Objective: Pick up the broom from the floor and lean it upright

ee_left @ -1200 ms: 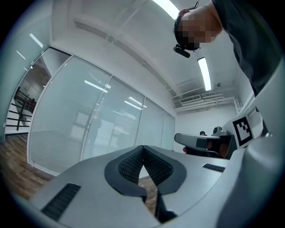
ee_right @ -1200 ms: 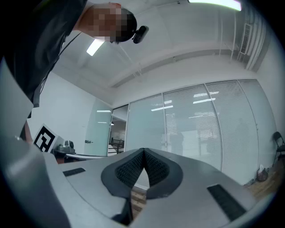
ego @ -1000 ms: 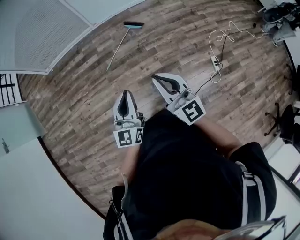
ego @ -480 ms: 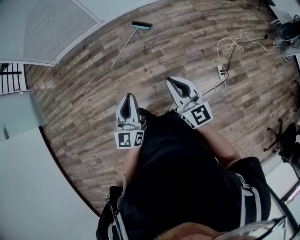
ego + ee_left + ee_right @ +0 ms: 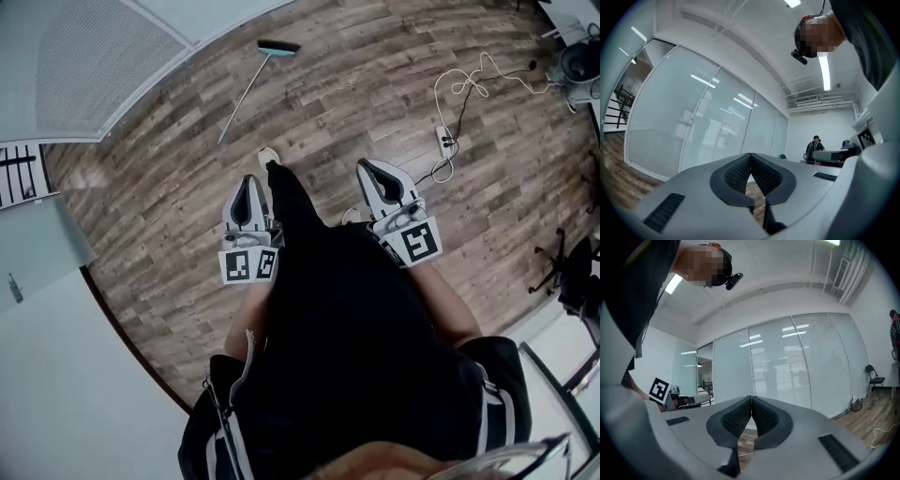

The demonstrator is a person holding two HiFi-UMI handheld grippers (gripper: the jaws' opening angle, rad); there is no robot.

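Observation:
The broom [image 5: 251,82] lies flat on the wood floor near the glass wall, its teal and black head [image 5: 278,46] toward the top of the head view and its thin pale handle running down-left. My left gripper [image 5: 248,184] and right gripper [image 5: 367,169] are held level in front of the person's body, well short of the broom. Both are shut with nothing between the pads. In the left gripper view the left gripper [image 5: 751,155] faces the glass wall; the right gripper [image 5: 751,399] shows a thin strip of the handle [image 5: 745,454] on the floor below its jaws.
A frosted glass wall [image 5: 84,56] borders the floor at upper left. A white power strip [image 5: 443,142] with a looping cable [image 5: 469,80] lies on the floor at right. The person's leg and shoe [image 5: 270,159] step forward between the grippers. An office chair [image 5: 574,272] stands at the right edge.
The person has walked toward the broom, a leg now stepping forward between the grippers. Both grippers have shifted with the body and stay shut; the right one has moved rightward in the view.

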